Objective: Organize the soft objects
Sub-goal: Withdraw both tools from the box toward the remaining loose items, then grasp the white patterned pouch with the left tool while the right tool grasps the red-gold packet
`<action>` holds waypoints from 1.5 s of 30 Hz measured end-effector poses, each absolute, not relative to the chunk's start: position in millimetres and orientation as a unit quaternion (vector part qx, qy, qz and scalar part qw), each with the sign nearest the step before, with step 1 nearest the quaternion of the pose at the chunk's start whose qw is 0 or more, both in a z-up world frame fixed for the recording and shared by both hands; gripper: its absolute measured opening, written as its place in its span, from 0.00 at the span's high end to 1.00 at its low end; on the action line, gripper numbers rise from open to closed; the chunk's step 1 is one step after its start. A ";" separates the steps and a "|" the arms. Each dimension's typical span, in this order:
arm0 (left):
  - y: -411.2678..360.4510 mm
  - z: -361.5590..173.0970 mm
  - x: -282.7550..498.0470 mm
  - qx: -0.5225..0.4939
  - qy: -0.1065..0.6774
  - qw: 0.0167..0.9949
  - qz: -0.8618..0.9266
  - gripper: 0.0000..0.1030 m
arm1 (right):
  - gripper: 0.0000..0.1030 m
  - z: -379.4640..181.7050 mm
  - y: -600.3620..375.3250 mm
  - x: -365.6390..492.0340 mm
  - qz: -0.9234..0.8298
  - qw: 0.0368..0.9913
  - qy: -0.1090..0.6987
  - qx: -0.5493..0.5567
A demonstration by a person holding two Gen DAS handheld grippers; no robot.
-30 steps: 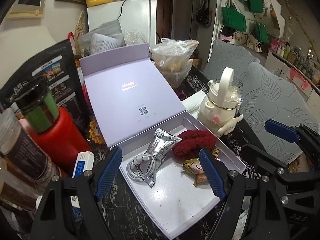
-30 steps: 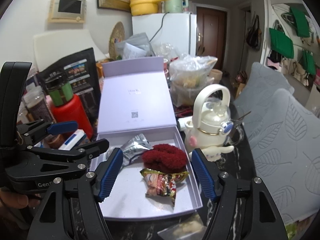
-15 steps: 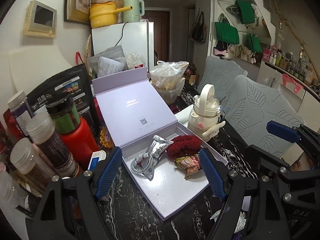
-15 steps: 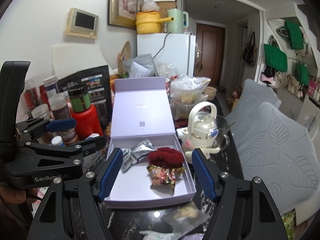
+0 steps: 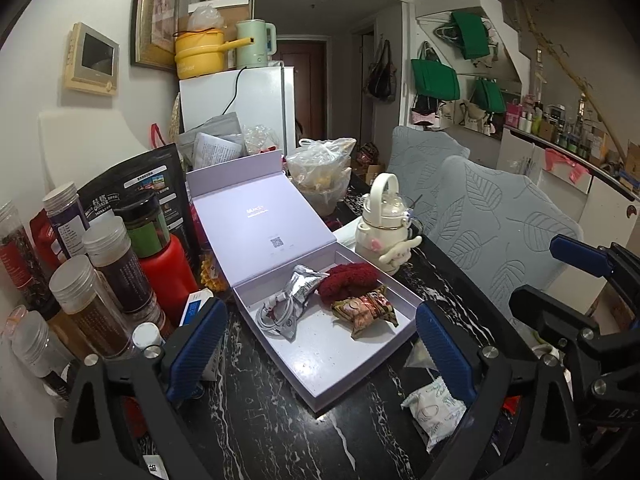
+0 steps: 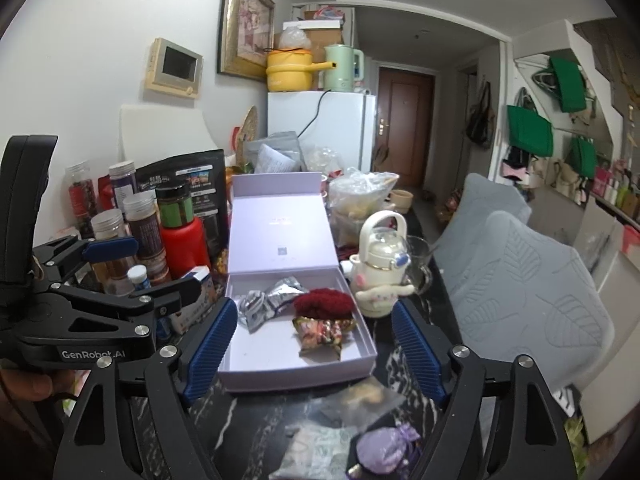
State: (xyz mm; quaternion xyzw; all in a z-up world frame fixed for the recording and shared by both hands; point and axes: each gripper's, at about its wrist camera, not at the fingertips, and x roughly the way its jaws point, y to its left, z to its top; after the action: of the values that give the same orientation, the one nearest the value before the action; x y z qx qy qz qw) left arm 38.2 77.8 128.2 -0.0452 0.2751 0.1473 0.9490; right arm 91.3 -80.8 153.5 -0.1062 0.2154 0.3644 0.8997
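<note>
An open lilac box [image 5: 340,364] [image 6: 280,364] lies on the black marble table. In it are a red fluffy scrunchie [image 5: 348,280] [image 6: 324,303], a silver foil pouch [image 5: 302,282] [image 6: 272,300], a patterned snack packet [image 5: 366,310] [image 6: 322,332] and a white coiled cable [image 5: 276,314]. My left gripper [image 5: 320,354] is open and empty, held back in front of the box. My right gripper [image 6: 316,356] is open and empty, also before the box. A lilac drawstring pouch [image 6: 386,448] and white wrapped packets [image 5: 434,406] [image 6: 316,446] lie on the table near me.
Jars and a red bottle [image 5: 164,268] crowd the left. A white character kettle bottle [image 5: 386,224] [image 6: 380,264] stands right of the box. A filled plastic bag [image 5: 322,172] sits behind. Grey leaf-pattern chairs [image 5: 500,232] are on the right.
Both grippers have pulled back and up from the box, so it looks smaller and more of the table with the loose packets shows. Both stayed open.
</note>
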 end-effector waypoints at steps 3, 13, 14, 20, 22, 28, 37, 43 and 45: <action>70.7 125.5 28.8 -0.048 0.266 0.954 0.132 0.06 | 0.18 152.2 -91.9 82.1 0.356 0.904 0.214 -0.102; 57.0 108.0 18.9 -0.069 0.269 0.954 0.114 0.06 | 0.15 138.3 -120.5 66.2 0.324 0.916 0.220 -0.094; 56.3 106.9 18.8 -0.072 0.267 0.954 0.115 0.06 | 0.15 137.2 -122.1 65.9 0.321 0.916 0.221 -0.094; 49.8 91.3 20.4 -0.099 0.269 0.953 0.102 0.06 | 0.15 118.8 -138.2 64.3 0.283 0.927 0.232 -0.086; 44.7 84.6 22.7 -0.100 0.274 0.951 0.100 0.06 | 0.15 112.1 -143.2 64.1 0.271 0.930 0.234 -0.083; 24.4 62.2 33.3 -0.082 0.303 0.945 0.089 0.06 | 0.15 88.7 -161.2 67.1 0.240 0.935 0.252 -0.067; -1.3 34.4 50.3 -0.063 0.336 0.936 0.083 0.06 | 0.15 56.4 -187.2 74.0 0.196 0.939 0.276 -0.058; -7.7 13.9 64.7 -0.079 0.358 0.927 0.075 0.06 | 0.15 28.8 -200.8 84.0 0.176 0.933 0.309 -0.050; -9.1 9.0 68.2 -0.084 0.363 0.925 0.073 0.06 | 0.15 20.0 -205.1 86.9 0.172 0.931 0.319 -0.043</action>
State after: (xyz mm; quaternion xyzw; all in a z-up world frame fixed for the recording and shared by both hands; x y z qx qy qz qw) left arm 68.2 -9.1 9.0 -0.0838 0.3629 0.0734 0.9252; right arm 86.9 -205.1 20.0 -0.0427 0.3186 0.1720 0.9312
